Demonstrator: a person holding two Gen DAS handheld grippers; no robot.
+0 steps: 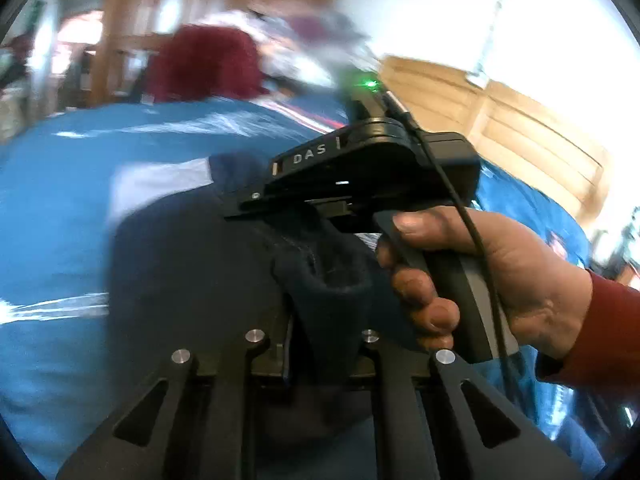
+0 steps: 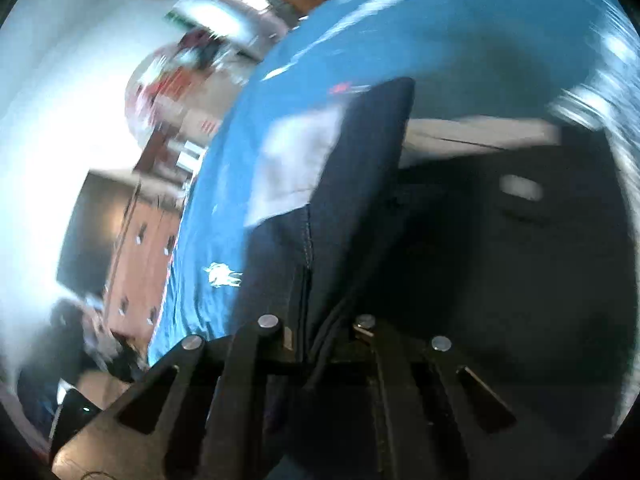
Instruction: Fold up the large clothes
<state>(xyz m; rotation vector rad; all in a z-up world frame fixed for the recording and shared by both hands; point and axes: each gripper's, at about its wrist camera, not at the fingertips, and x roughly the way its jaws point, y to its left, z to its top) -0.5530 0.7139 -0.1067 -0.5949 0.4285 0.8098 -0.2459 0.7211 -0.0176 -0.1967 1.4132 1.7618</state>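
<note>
Blue bedsheet (image 1: 60,208) under dark navy garment (image 1: 192,264)

**Two close cameras, one blue bed**

We look from right behind each gripper's jaws. Our left view faces across the blue bed cover (image 1: 60,208) toward the other gripper. Our right view is tipped sideways. Both sit very near the dark cloth (image 2: 360,184) and share it.

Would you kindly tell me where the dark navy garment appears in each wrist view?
Left wrist: the dark navy garment fills the lower centre, pinched in both the left gripper and the right gripper.
Right wrist: it rises through the centre from the right gripper.
Shared landmark: the blue bedsheet.
</note>
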